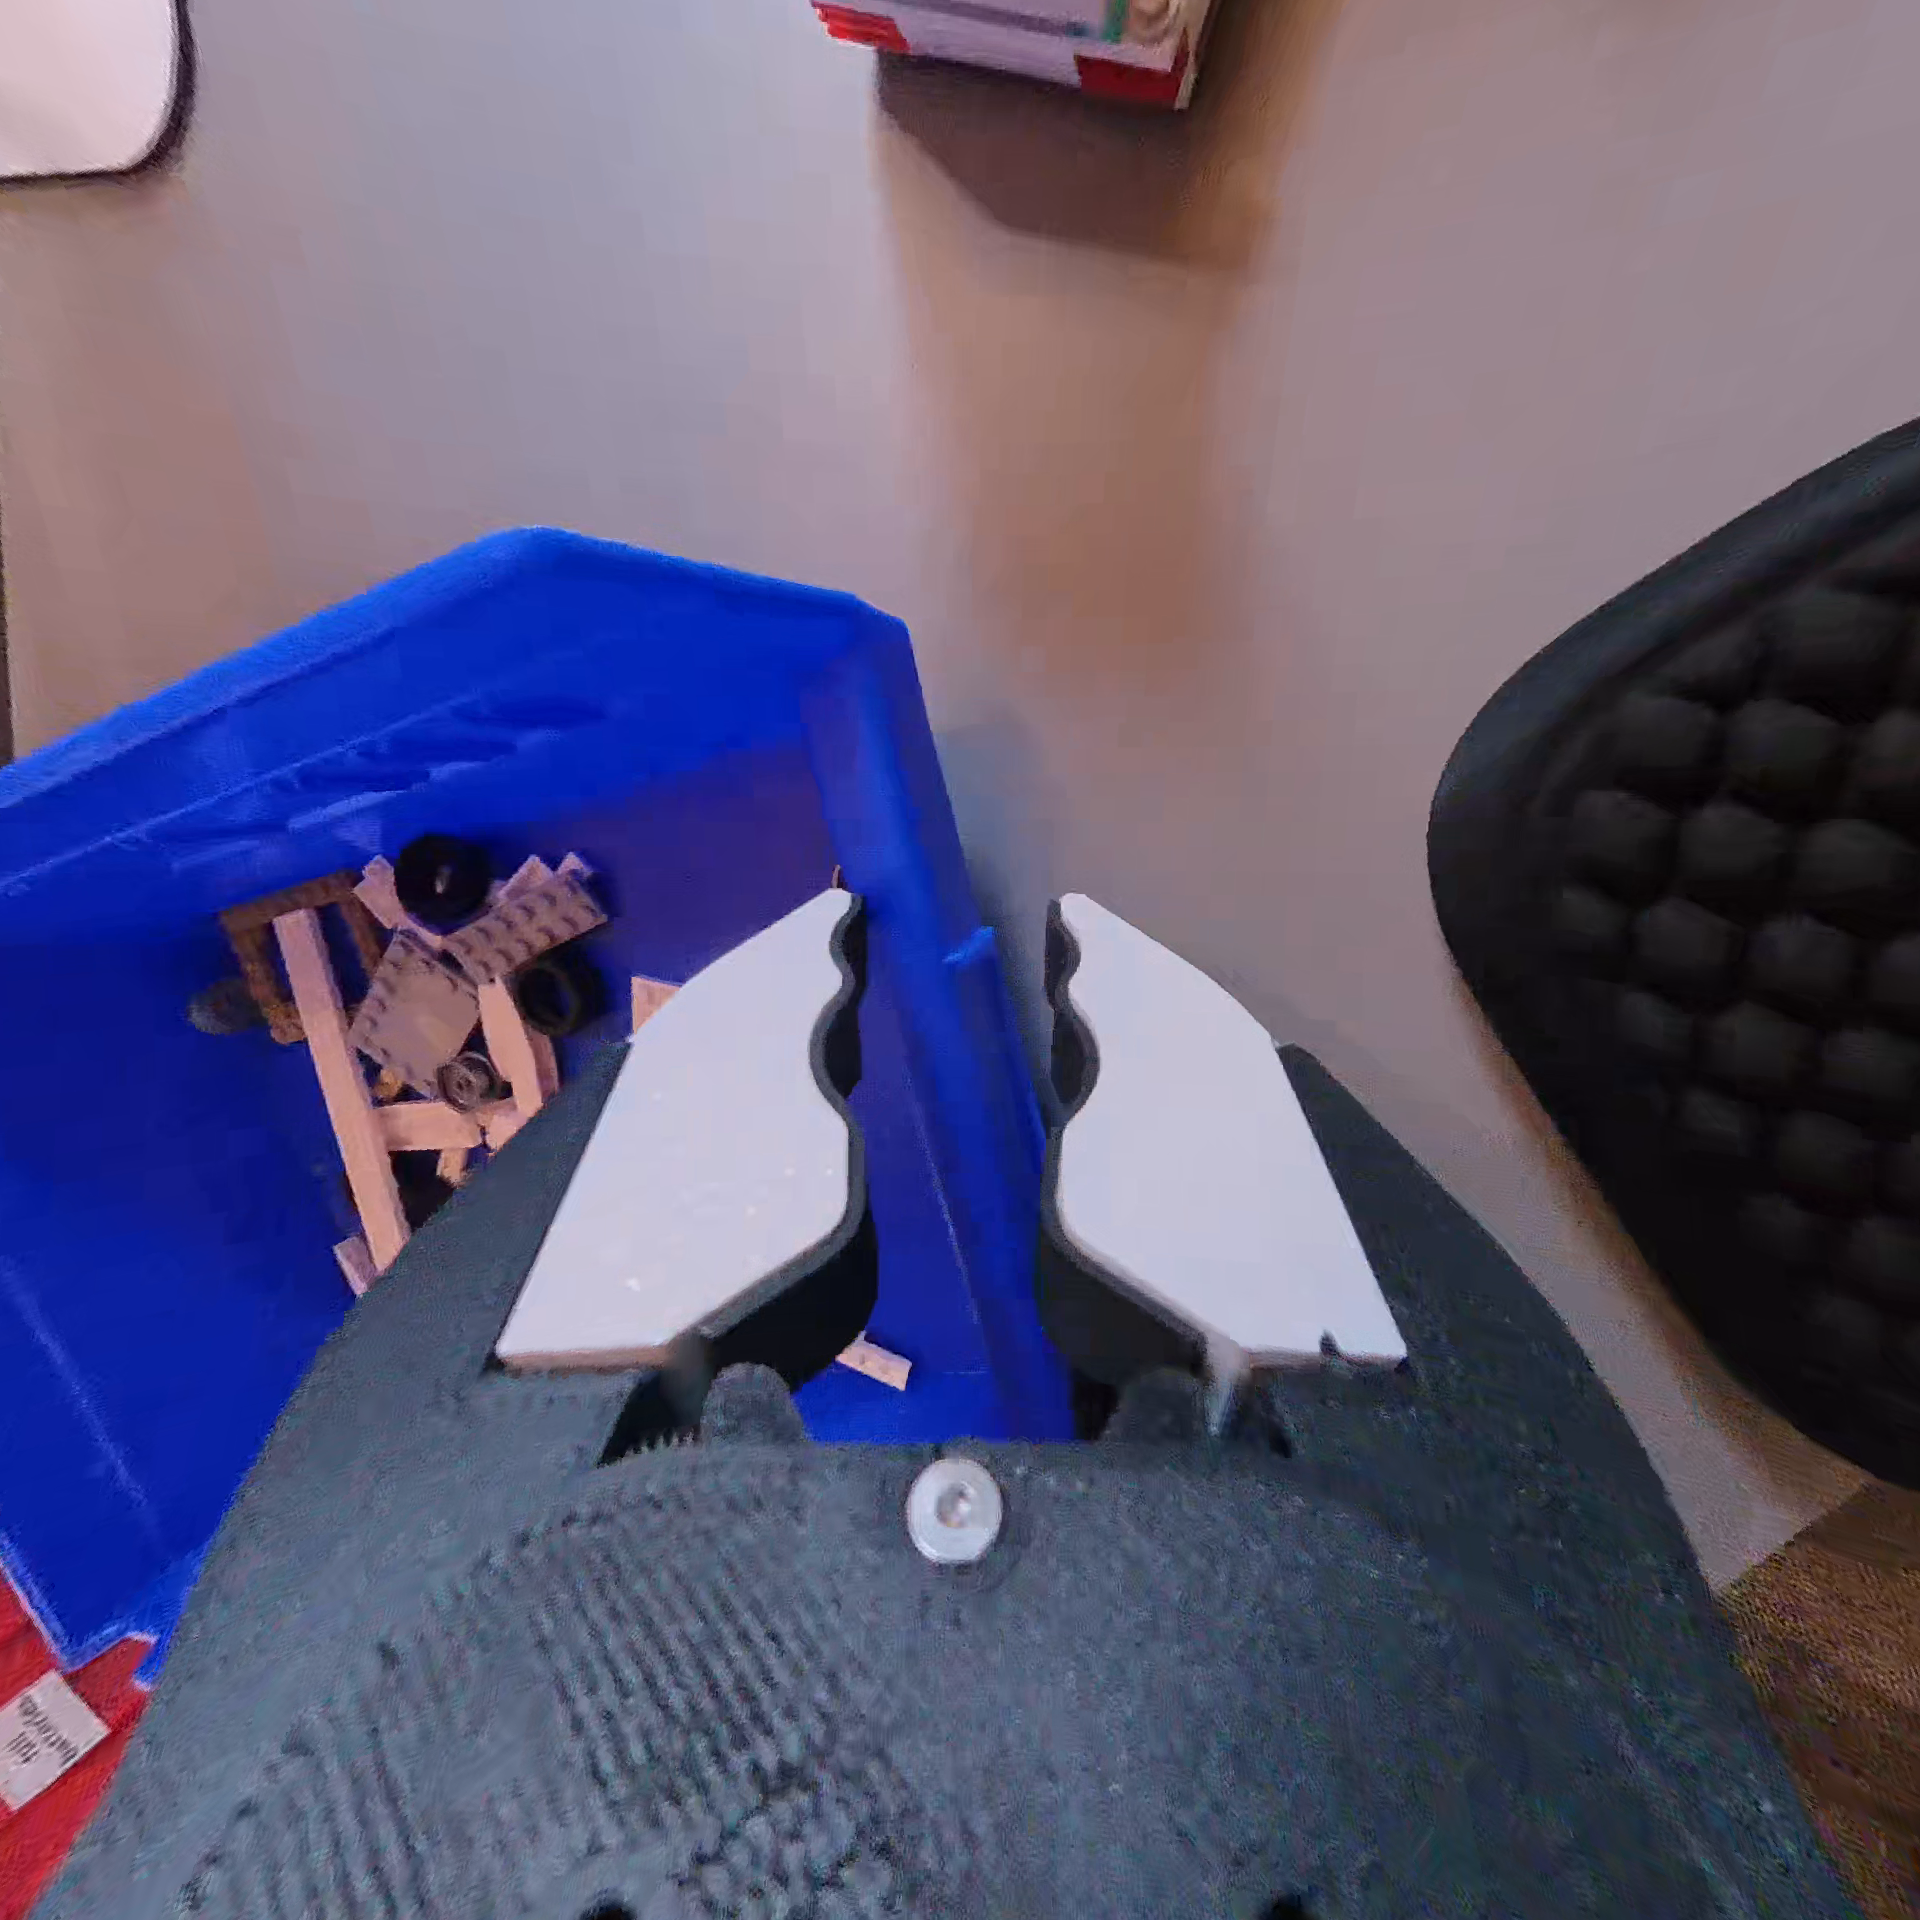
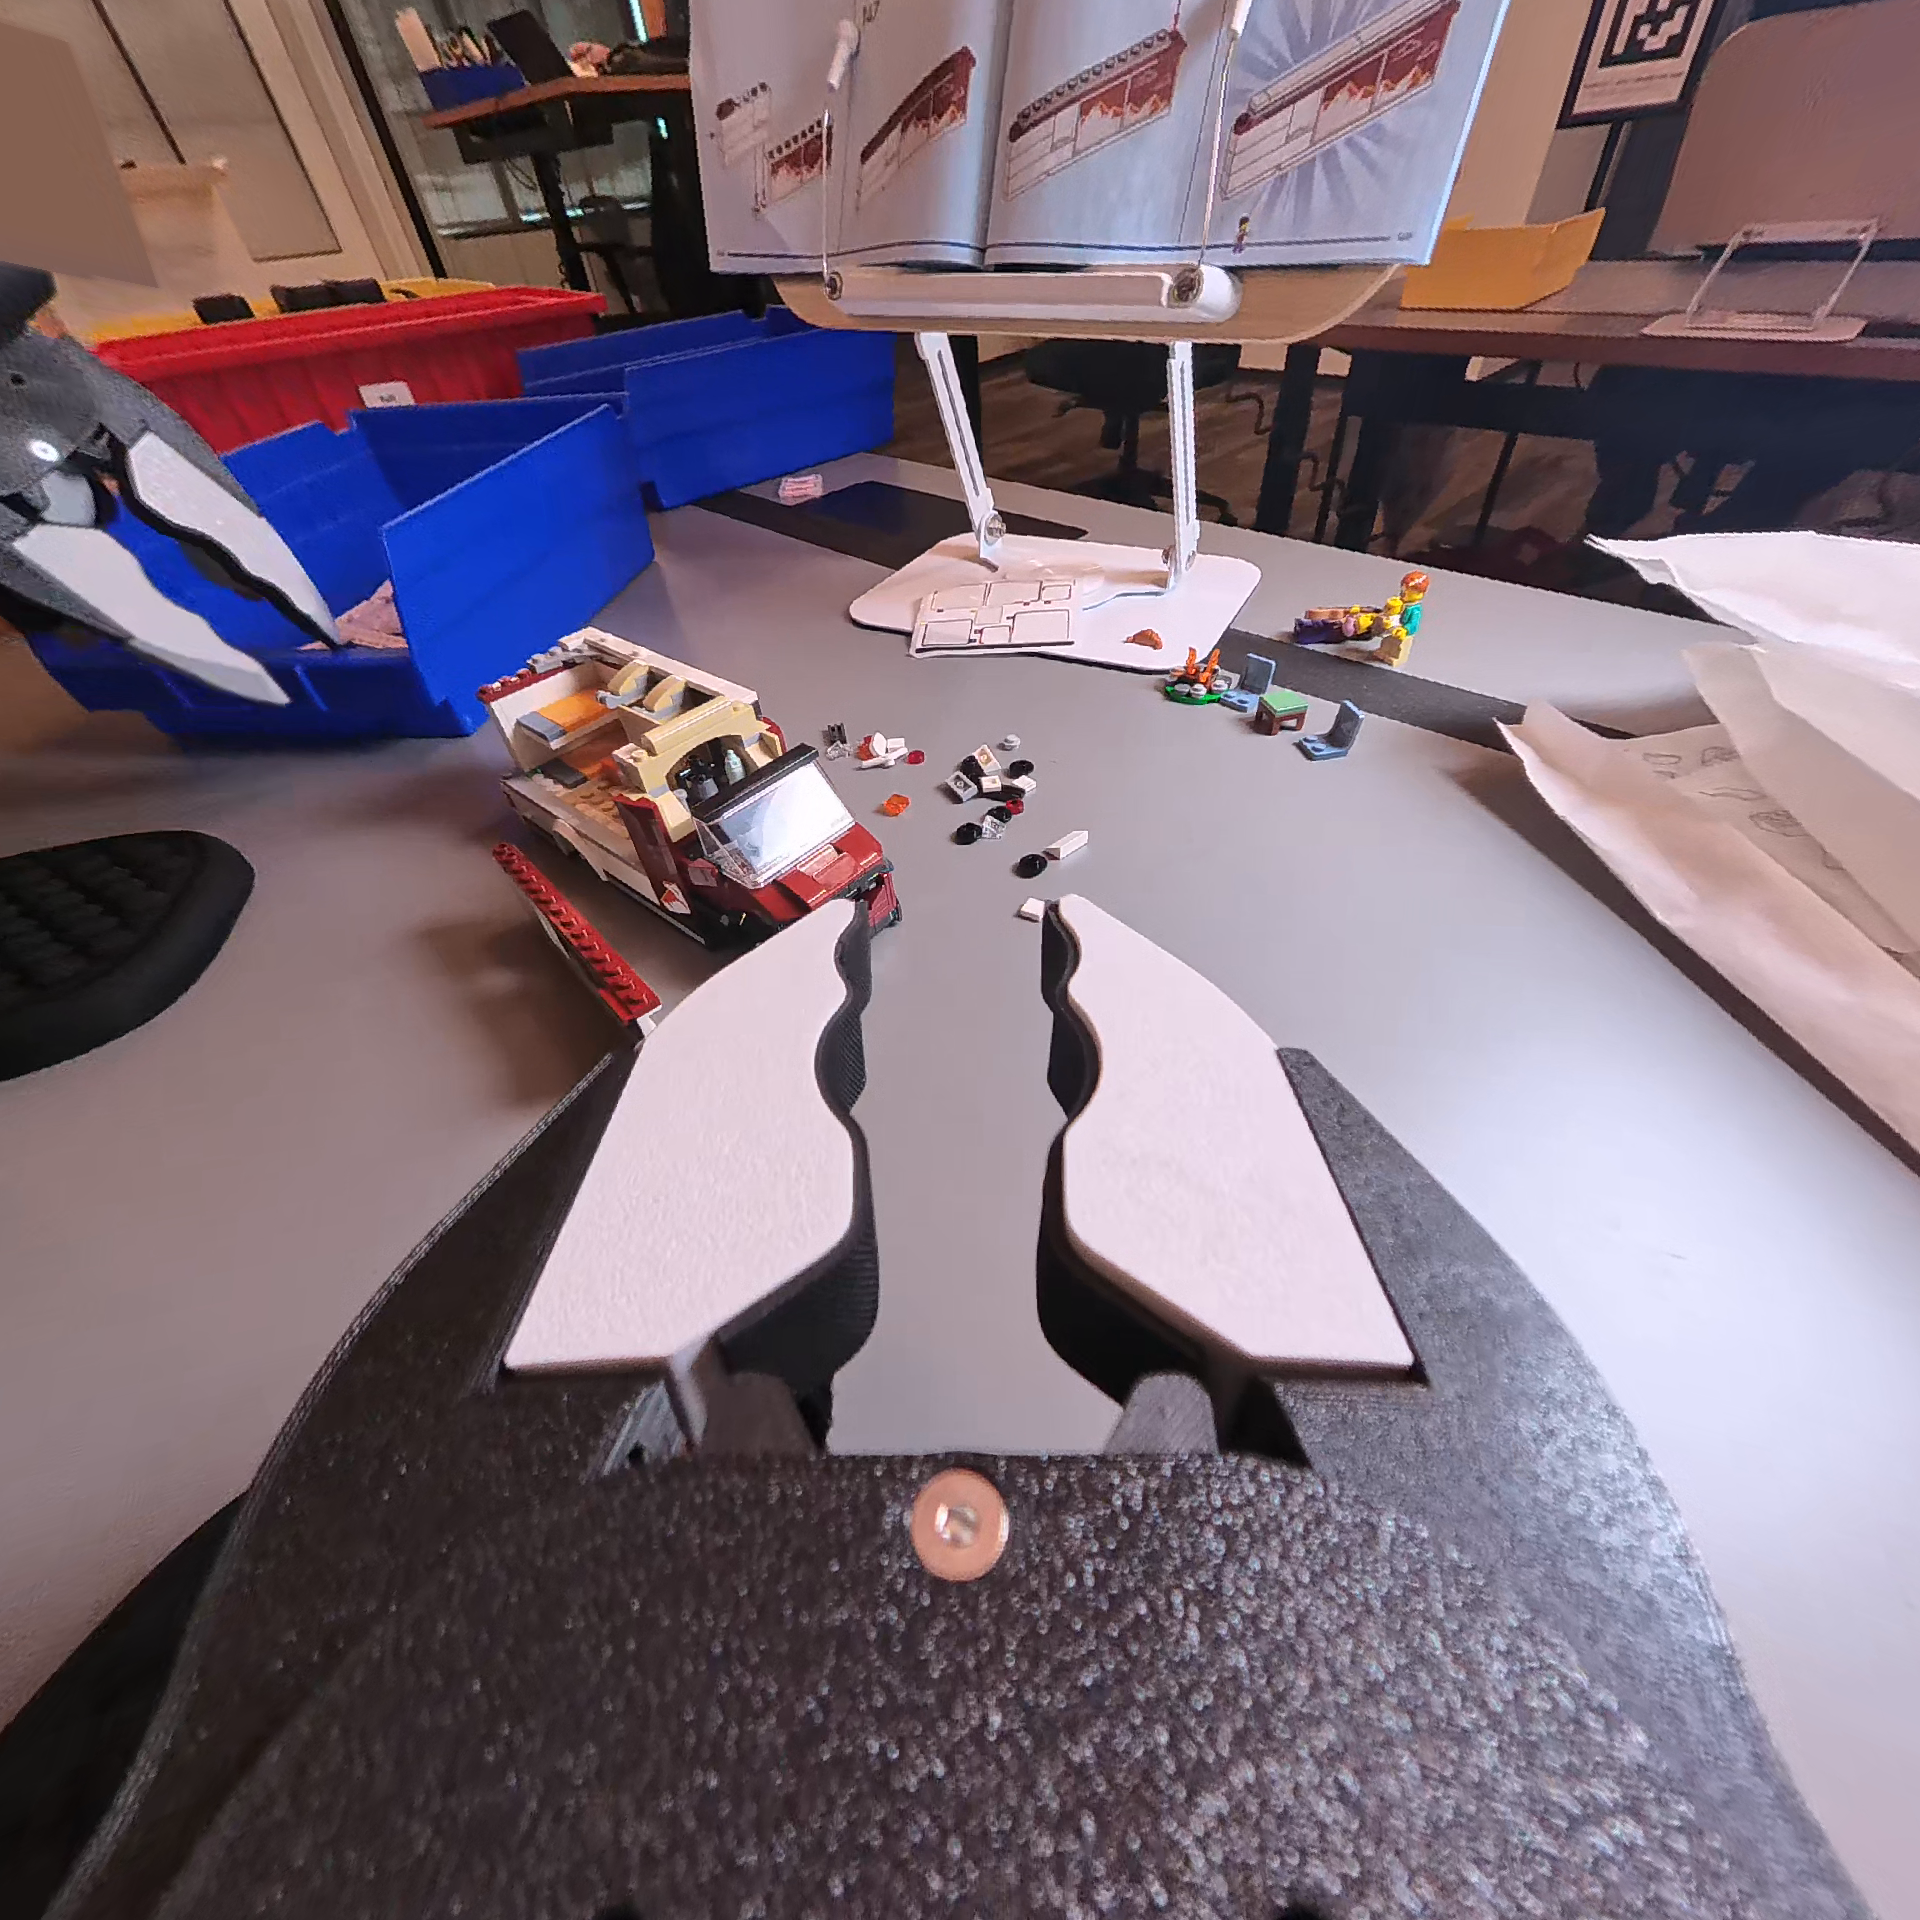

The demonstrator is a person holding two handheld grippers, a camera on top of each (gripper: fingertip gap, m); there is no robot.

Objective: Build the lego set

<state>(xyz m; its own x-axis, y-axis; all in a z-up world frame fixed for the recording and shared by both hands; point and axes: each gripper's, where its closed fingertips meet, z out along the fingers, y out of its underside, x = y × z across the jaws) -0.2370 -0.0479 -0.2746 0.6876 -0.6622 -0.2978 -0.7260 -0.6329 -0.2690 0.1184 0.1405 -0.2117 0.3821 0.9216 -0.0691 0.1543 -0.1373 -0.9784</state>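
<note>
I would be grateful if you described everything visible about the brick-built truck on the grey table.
The brick-built truck stands upright on the grey table, unfinished: dark red cab and bonnet, clear windscreen, black roof strip, white lower sides, tan and orange fittings in its open, roofless rear. A dark red studded strip lies beside it. Loose small pieces are scattered to its right. The right tool, open and empty, is just in front.

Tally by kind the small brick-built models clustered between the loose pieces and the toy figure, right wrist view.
Blue-grey plastic brick seats: 2
Orange-flamed brick campfire on green base: 1
Green-topped brown brick table: 1
Total: 4
</note>
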